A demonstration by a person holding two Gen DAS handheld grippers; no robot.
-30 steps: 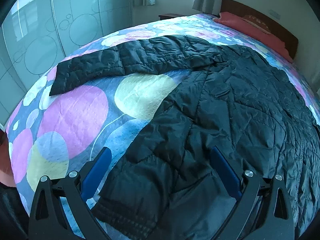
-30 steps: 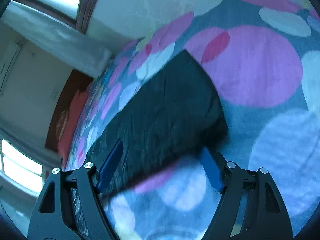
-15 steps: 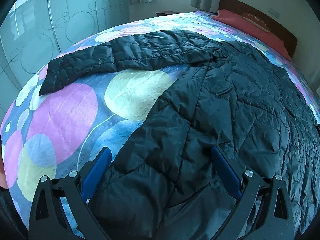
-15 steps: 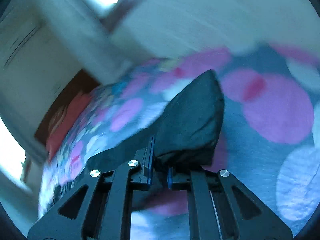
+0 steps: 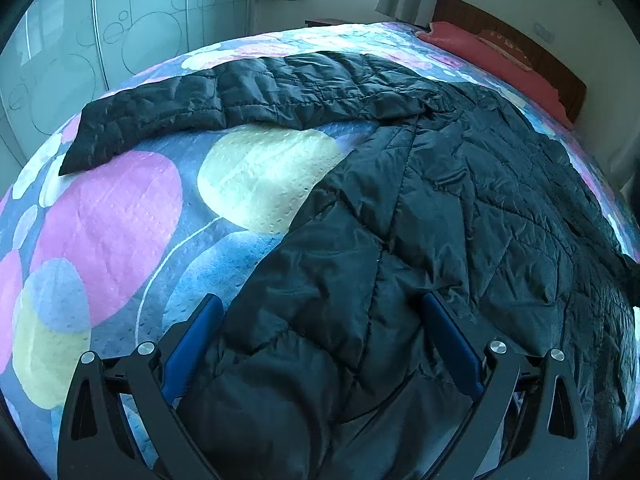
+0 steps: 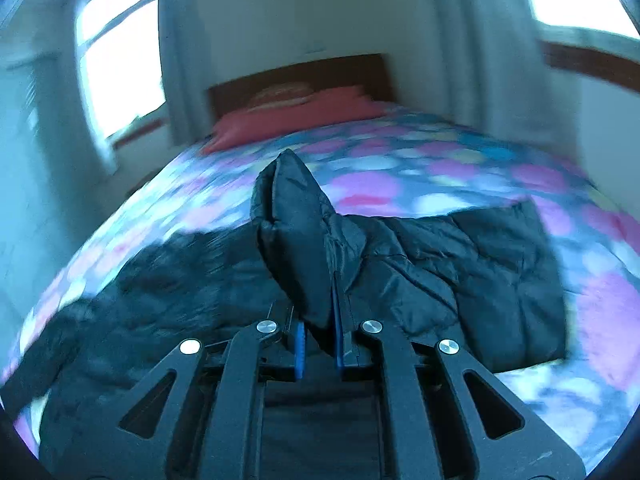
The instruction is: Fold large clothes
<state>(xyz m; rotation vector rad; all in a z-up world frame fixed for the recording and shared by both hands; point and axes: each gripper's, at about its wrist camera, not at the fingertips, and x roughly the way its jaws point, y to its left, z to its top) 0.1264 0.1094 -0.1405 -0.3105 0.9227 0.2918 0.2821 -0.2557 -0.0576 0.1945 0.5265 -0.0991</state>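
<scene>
A large black quilted jacket [image 5: 440,200] lies spread on the bed, one sleeve [image 5: 240,92] stretched out to the far left. My left gripper [image 5: 320,304] hovers open over the jacket's near hem; fabric lies between the blue fingers [image 5: 192,344] but they do not press it. In the right wrist view, my right gripper [image 6: 318,320] is shut on the end of the other sleeve [image 6: 292,208], which sticks up past the fingertips. It holds the sleeve above the jacket's body [image 6: 480,260].
The bedspread [image 5: 112,220] has pink, yellow and blue circles. A red pillow [image 5: 492,56] and wooden headboard [image 5: 520,40] lie at the far end. Frosted wardrobe doors [image 5: 120,32] stand left of the bed; curtained windows [image 6: 120,72] are behind it.
The right gripper closed on the sleeve end, lifted it and swung it across over the jacket while rolling. The left gripper stayed open and barely moved.
</scene>
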